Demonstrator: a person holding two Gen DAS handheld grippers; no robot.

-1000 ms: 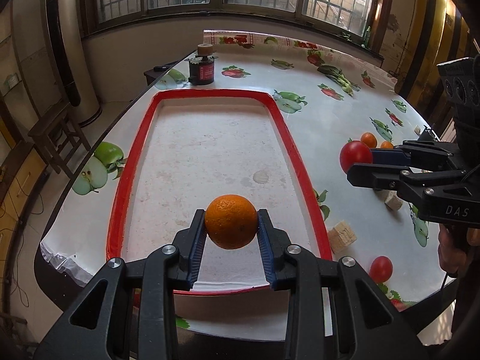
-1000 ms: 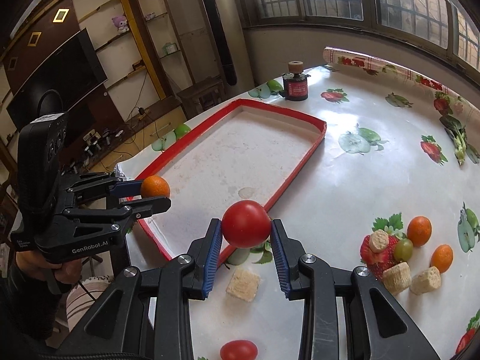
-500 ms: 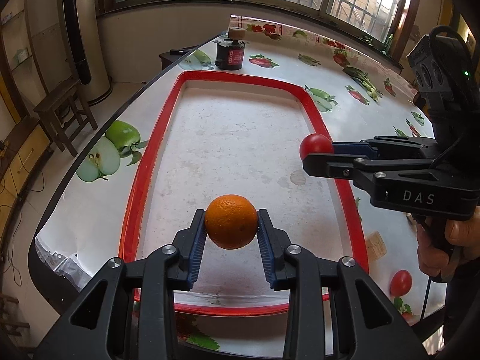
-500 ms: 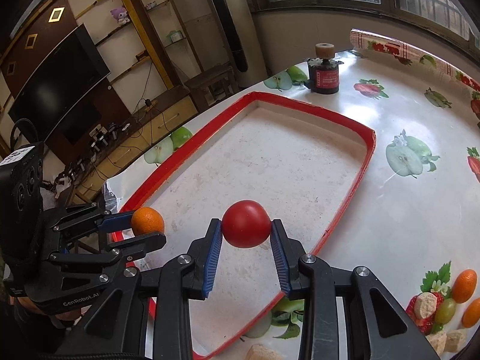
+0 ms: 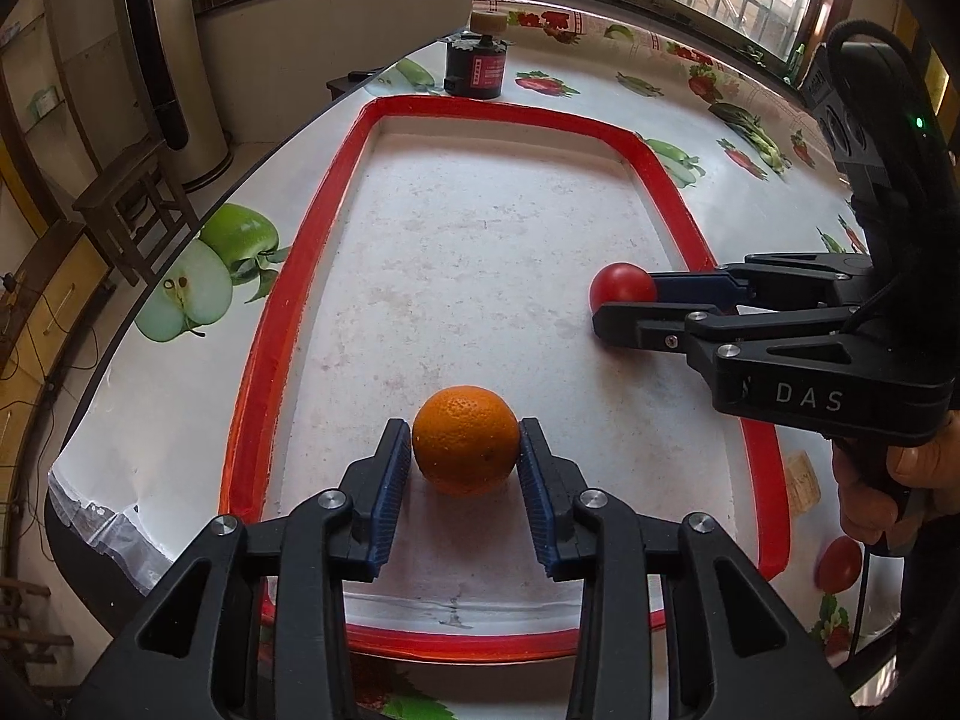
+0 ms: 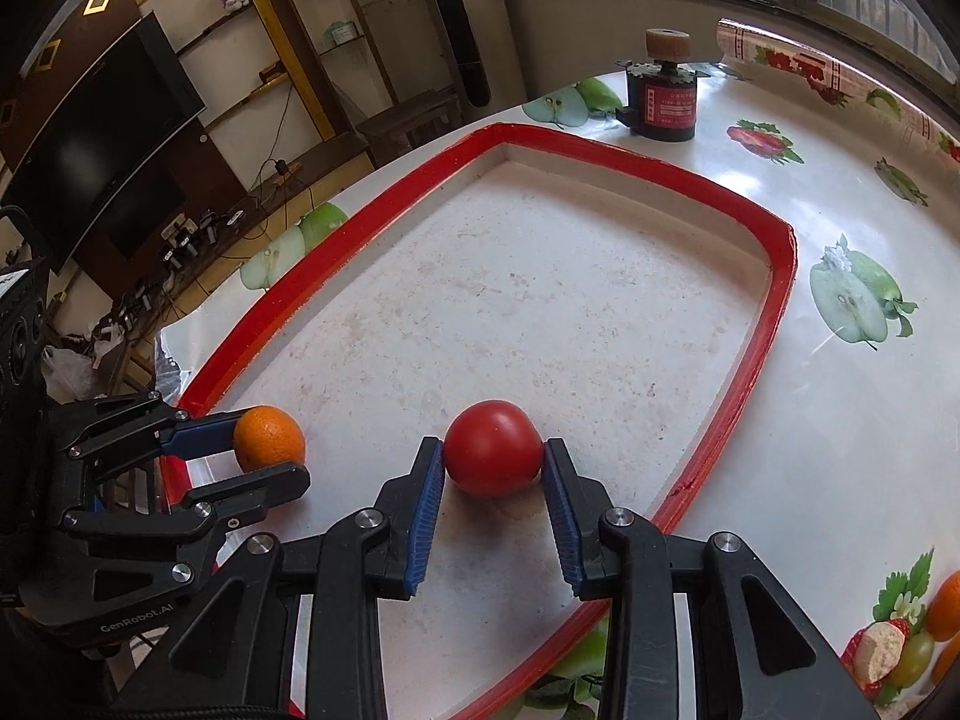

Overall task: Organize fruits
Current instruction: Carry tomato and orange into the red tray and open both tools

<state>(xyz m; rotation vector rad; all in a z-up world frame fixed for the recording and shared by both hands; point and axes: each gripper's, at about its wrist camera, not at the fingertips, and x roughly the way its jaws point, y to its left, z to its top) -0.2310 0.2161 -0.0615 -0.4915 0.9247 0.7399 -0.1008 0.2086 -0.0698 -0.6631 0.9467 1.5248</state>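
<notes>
Left wrist view shows the orange [image 5: 465,439] resting on the tray [image 5: 258,360] floor near the close end, between the blue pads of the left gripper [image 5: 465,468]. A second ago that orange hung above the tray in a firm pinch; the gripper has since come down, and its jaws have just been opening, with the fruit between them. A thin gap shows at the left pad [image 5: 393,468], so the grip looks released or close to it, and the orange sits on its own shadow.

From the right wrist view, the tomato [image 6: 493,455] is likewise down on the tray floor, nearer the right rim. It was carried in from over the tablecloth, outside the red rim, and now lies well inside. The right gripper [image 6: 493,483] has its jaws around it; the left pad touches, while a sliver of light shows at the right pad [image 6: 558,498], so the hold seems barely on or just slackening.

Both fruits have thus reached the tray, well apart from each other. More fruit waits outside: another tomato [image 5: 839,564] by the near right rim, and small oranges [image 6: 945,597] and a grape among biscuit pieces. Judging from this, the placing step is nearly over; what is left is to widen both jaws fully and lift away without nudging either fruit into a roll.
</notes>
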